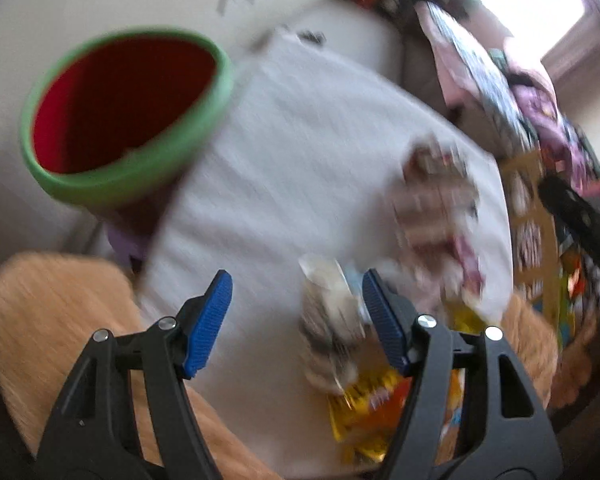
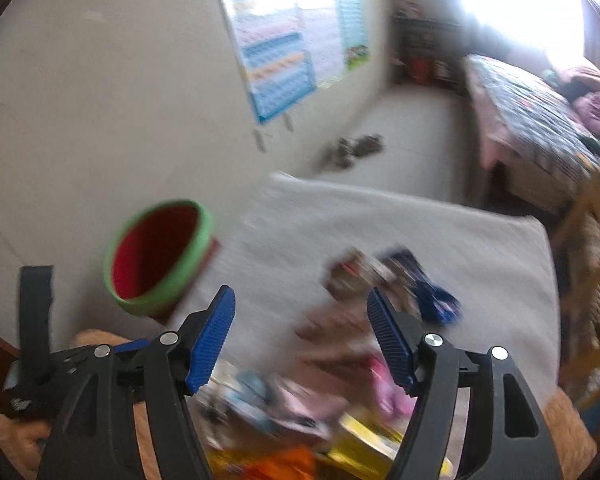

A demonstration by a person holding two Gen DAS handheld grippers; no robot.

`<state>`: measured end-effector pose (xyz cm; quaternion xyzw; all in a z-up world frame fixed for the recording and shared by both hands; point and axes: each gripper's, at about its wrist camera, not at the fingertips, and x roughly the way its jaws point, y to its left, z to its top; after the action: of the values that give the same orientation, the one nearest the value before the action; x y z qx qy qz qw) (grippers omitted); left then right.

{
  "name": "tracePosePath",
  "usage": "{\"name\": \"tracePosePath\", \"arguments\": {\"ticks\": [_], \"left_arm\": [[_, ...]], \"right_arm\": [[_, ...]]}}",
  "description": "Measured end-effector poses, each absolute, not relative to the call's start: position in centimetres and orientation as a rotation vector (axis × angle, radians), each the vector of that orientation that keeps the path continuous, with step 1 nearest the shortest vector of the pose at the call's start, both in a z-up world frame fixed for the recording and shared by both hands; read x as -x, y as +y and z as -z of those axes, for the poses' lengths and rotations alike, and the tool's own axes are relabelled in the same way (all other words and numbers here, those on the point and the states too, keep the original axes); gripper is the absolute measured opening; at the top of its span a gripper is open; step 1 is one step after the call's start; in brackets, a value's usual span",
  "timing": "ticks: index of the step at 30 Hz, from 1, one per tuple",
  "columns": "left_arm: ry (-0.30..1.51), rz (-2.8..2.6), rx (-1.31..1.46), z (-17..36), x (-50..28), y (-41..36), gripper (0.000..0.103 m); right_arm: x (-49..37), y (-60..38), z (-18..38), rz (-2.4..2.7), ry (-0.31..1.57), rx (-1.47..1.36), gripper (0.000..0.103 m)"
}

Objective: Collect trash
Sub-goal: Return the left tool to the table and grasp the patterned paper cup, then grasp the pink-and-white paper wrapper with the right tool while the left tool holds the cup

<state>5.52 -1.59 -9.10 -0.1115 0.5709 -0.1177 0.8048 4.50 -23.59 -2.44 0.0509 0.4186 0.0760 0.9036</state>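
A bin [image 1: 128, 116] with a green rim and a red inside stands at the upper left, beside a white cloth [image 1: 300, 152]. It also shows in the right wrist view, where the bin [image 2: 156, 256] sits left of the cloth [image 2: 400, 224]. Blurred wrappers lie on the cloth: a brownish heap [image 1: 436, 200], a grey-white wrapper [image 1: 328, 320] just left of my right-hand finger, and a yellow wrapper [image 1: 364, 404]. My left gripper [image 1: 297, 292] is open above them, its pads bare. My right gripper [image 2: 300, 304] is open over a dark blue wrapper [image 2: 436, 300], a pink wrapper [image 2: 388, 388] and a yellow wrapper [image 2: 364, 440].
The cloth covers a light wooden table [image 1: 40, 320]. A bed with a patterned cover [image 2: 532, 112] stands at the right. A poster [image 2: 292, 40] hangs on the wall. Small dark bits [image 2: 356, 148] lie on the pale floor. A wooden frame [image 2: 592, 264] rises at the right edge.
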Motion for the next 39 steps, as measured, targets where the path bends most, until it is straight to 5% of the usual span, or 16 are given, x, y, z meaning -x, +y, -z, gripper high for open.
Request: {"name": "tracePosePath", "arguments": {"ticks": [13, 20, 33, 39], "left_arm": [[1.366, 0.268, 0.151, 13.7, -5.4, -4.5, 0.064], [1.365, 0.327, 0.164, 14.0, -5.3, -5.0, 0.043], [1.27, 0.229, 0.167, 12.0, -6.2, -2.6, 0.042], [1.254, 0.196, 0.18, 11.8, -6.7, -1.2, 0.042]], "right_arm": [[-4.0, -26.9, 5.1, -0.121, 0.979, -0.197, 0.067], [-4.1, -26.2, 6.0, -0.128, 1.011, -0.183, 0.07], [-4.3, -25.6, 6.8, -0.213, 1.09, -0.112, 0.071], [-3.8, -22.9, 8.9, -0.319, 1.187, -0.028, 0.056]]}}
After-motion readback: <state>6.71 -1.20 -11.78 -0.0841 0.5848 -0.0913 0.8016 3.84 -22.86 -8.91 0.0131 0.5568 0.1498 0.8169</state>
